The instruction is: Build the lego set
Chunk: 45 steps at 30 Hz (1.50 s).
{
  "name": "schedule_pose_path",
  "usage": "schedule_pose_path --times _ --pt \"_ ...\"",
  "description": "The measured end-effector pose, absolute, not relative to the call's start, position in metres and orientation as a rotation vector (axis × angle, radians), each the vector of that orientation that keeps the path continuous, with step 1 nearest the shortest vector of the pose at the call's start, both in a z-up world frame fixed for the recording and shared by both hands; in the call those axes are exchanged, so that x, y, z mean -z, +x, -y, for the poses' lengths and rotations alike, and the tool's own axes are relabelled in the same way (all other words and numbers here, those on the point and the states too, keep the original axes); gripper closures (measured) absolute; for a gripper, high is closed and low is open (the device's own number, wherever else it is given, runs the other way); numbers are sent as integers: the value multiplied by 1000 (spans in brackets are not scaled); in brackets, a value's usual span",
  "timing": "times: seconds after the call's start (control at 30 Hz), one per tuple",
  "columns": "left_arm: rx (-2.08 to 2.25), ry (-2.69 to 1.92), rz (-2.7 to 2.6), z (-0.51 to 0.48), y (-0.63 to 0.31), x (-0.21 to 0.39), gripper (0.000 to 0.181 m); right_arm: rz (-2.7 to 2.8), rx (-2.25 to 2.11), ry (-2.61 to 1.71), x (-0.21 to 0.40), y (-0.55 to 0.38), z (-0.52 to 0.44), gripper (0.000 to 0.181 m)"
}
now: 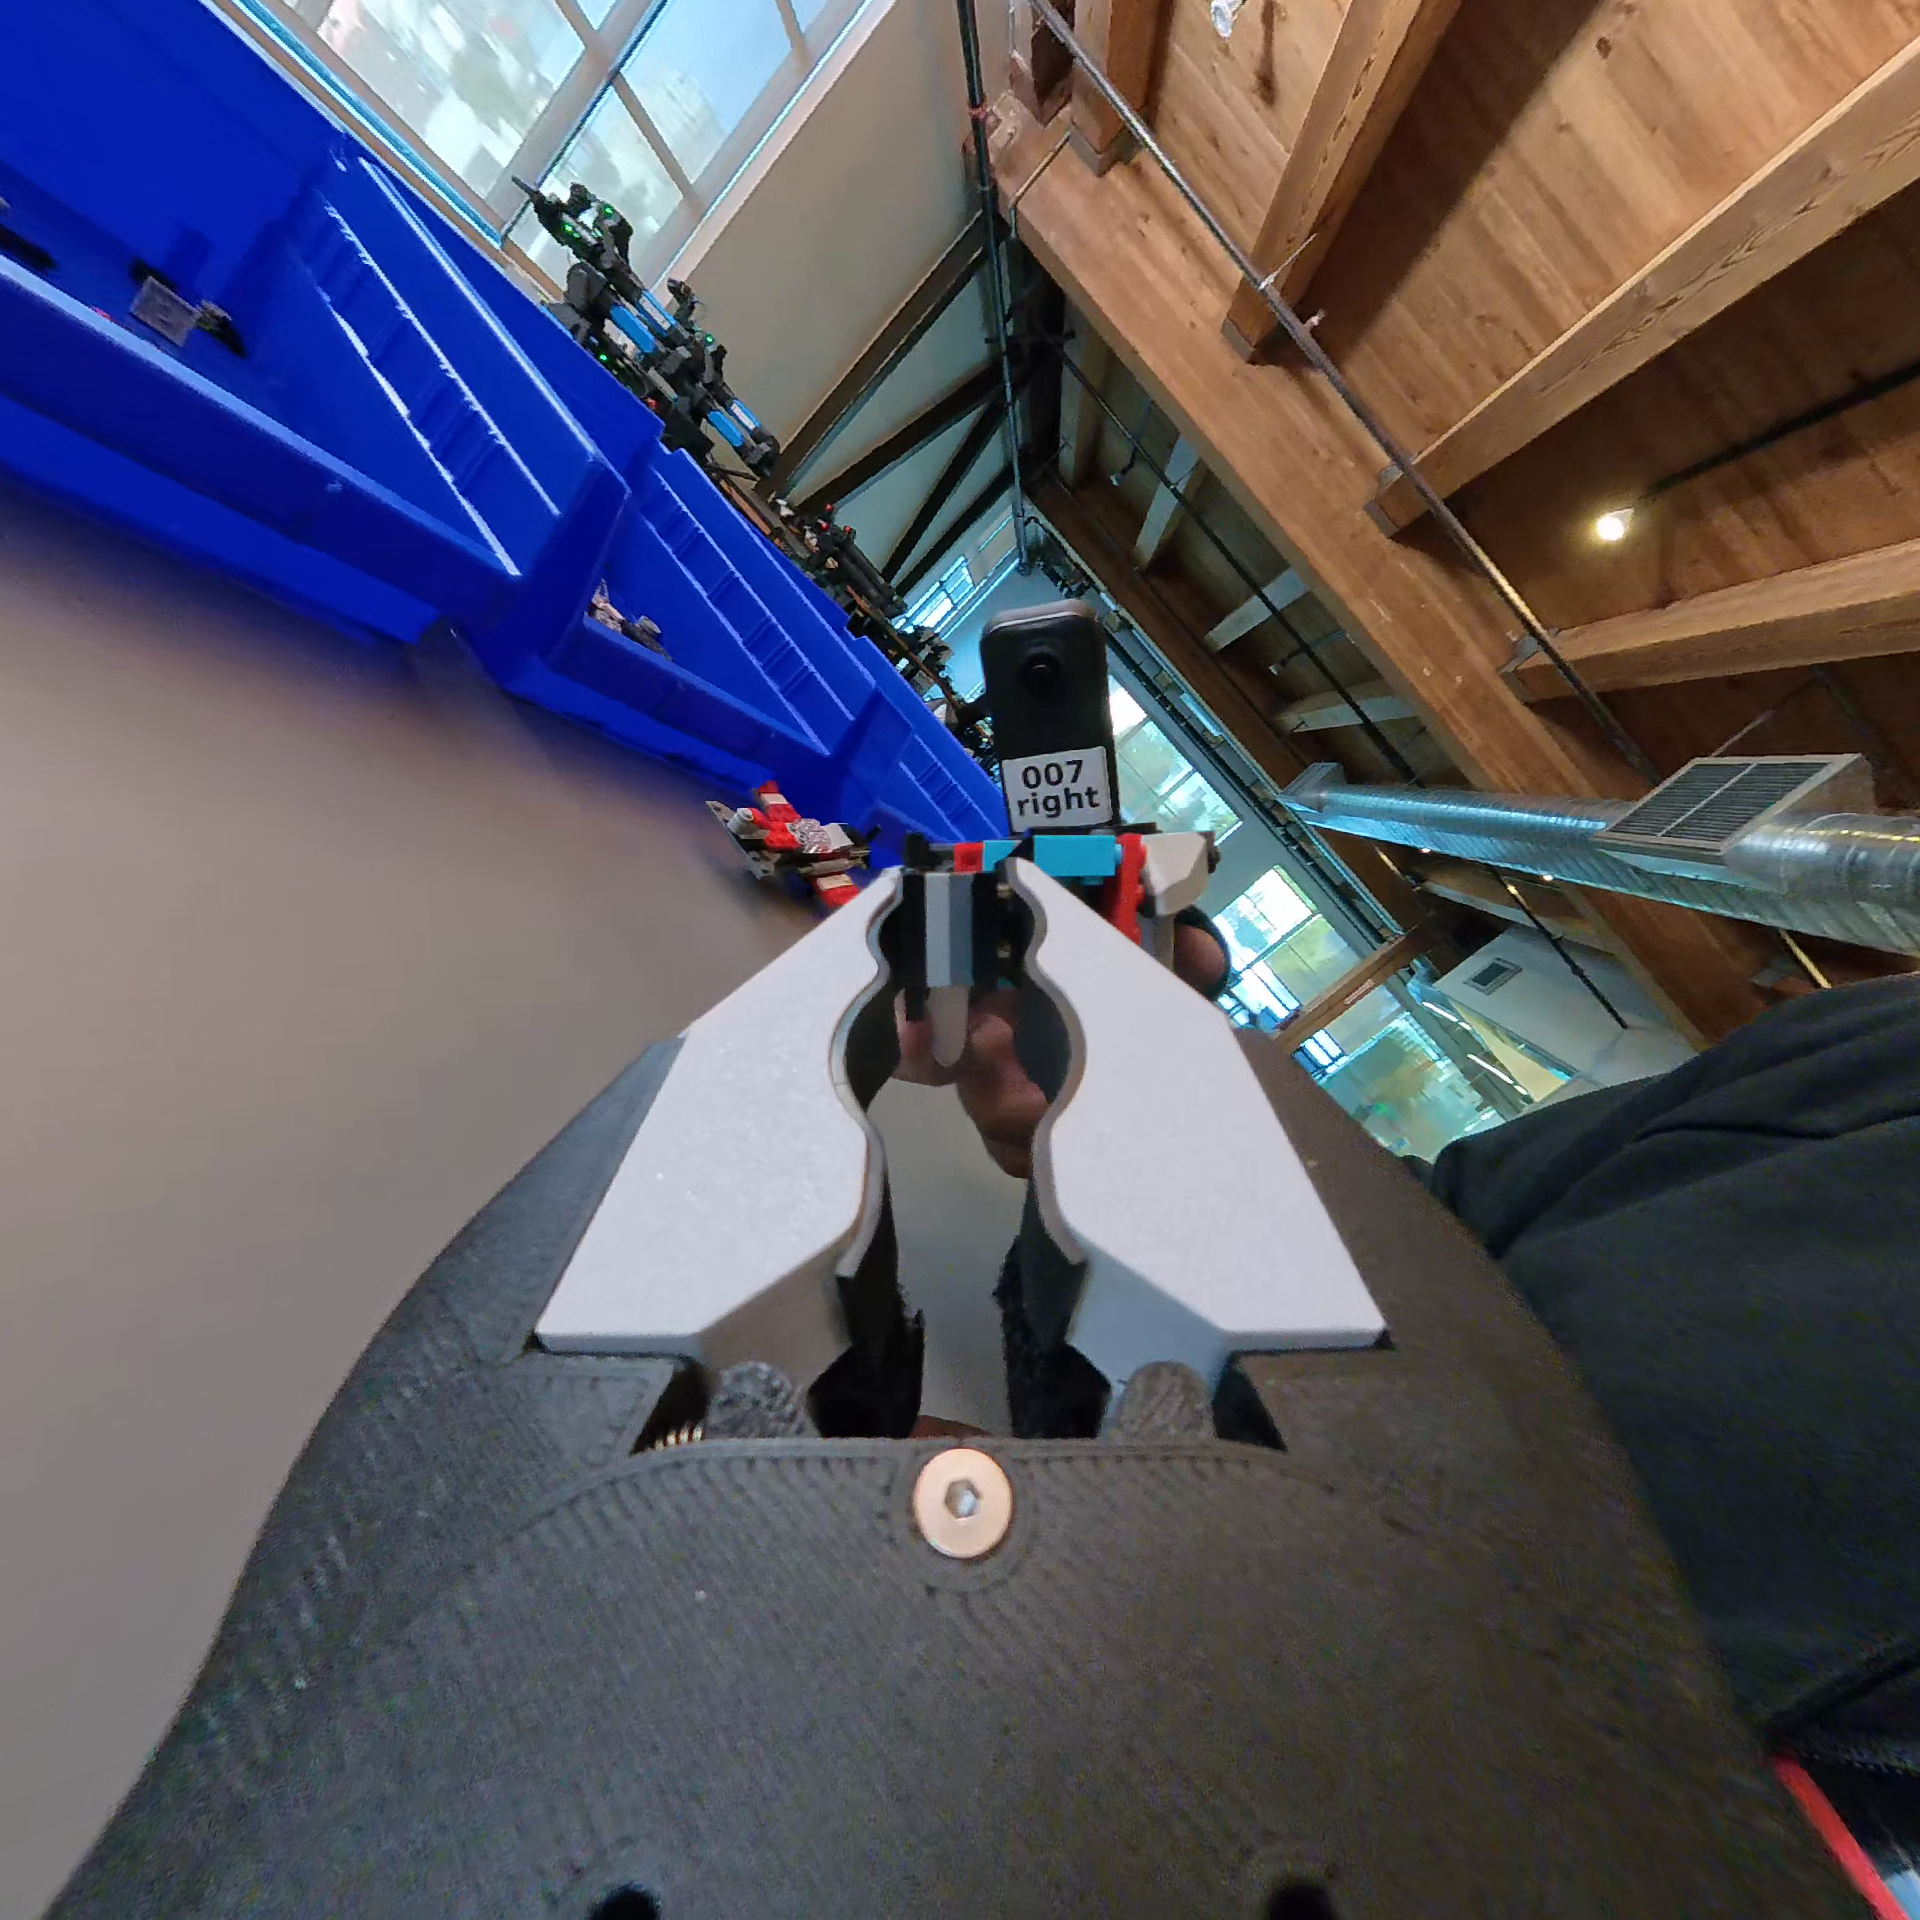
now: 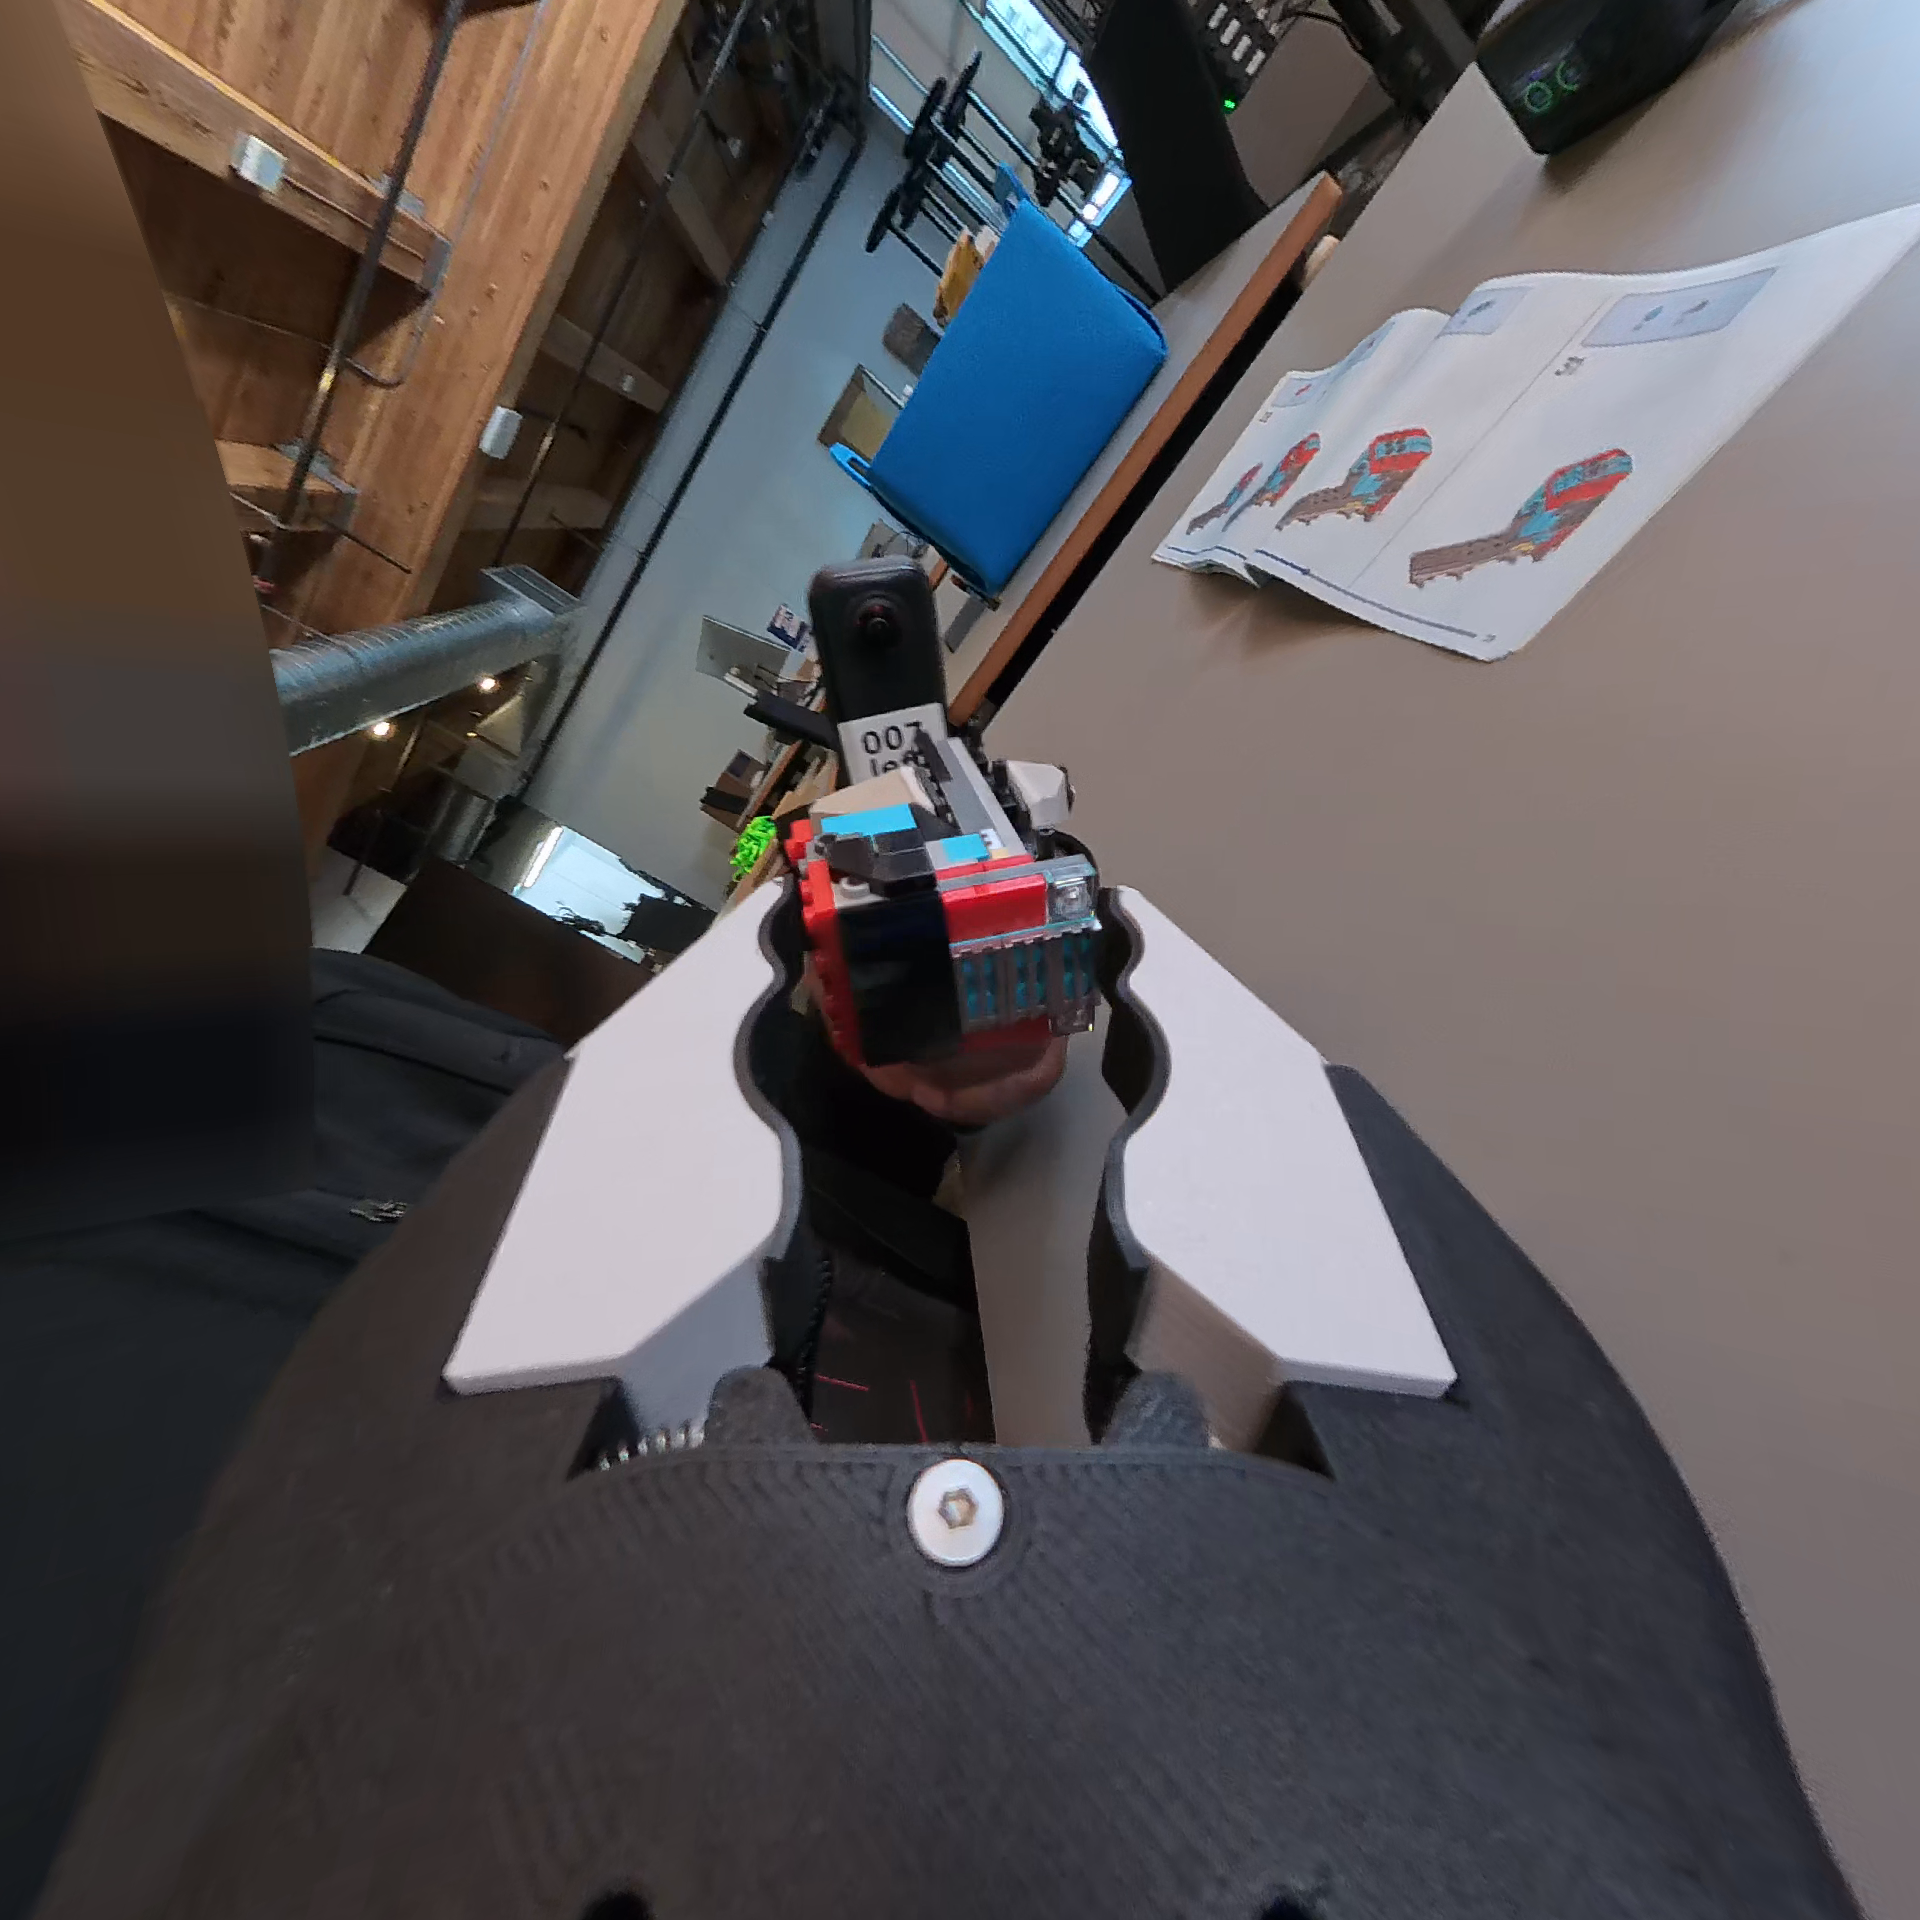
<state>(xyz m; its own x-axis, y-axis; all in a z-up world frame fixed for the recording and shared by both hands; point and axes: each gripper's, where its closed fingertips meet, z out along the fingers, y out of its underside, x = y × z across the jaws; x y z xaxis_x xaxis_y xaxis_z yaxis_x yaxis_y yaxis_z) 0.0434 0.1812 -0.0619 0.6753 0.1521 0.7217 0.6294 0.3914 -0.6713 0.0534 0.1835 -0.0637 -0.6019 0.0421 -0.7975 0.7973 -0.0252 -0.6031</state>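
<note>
A lego model of red, black, grey and light-blue bricks is held in the air between both grippers. In the left wrist view my left gripper [image 1: 956, 894] is shut on its narrow grey and black end [image 1: 951, 935]. In the right wrist view my right gripper [image 2: 945, 920] is shut around its bulky red and black end [image 2: 935, 966]. The two grippers face each other. The right gripper's pale fingertip [image 1: 1174, 873] shows beyond the model, and the left gripper's fingertips [image 2: 1039, 790] show behind it. A person's hand [image 2: 977, 1091] shows below the model.
A small red and grey lego sub-assembly [image 1: 800, 842] lies on the tan table [image 1: 312, 987] beside a row of blue bins [image 1: 436, 436]. An open instruction booklet [image 2: 1507, 447] lies on the table to the right. A black device [image 2: 1590, 62] stands at the far corner. My left and right fingertips are right by each other.
</note>
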Motion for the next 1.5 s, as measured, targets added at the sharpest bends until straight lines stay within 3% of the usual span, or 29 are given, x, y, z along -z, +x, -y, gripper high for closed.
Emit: schedule_pose_path --times 0.27,0.87,1.13,1.5 --pt "524 -1104 750 -183 57 54 158 -1734 1698 773 54 59 -187 128" --pt "506 -1178 679 -188 69 52 161 -1947 1675 621 47 71 -181 129" --pt "516 -1167 692 -188 68 52 154 -1951 1739 632 42 65 -184 129" --pt "422 -1189 650 -188 69 49 164 -1958 1768 599 36 68 -182 129"
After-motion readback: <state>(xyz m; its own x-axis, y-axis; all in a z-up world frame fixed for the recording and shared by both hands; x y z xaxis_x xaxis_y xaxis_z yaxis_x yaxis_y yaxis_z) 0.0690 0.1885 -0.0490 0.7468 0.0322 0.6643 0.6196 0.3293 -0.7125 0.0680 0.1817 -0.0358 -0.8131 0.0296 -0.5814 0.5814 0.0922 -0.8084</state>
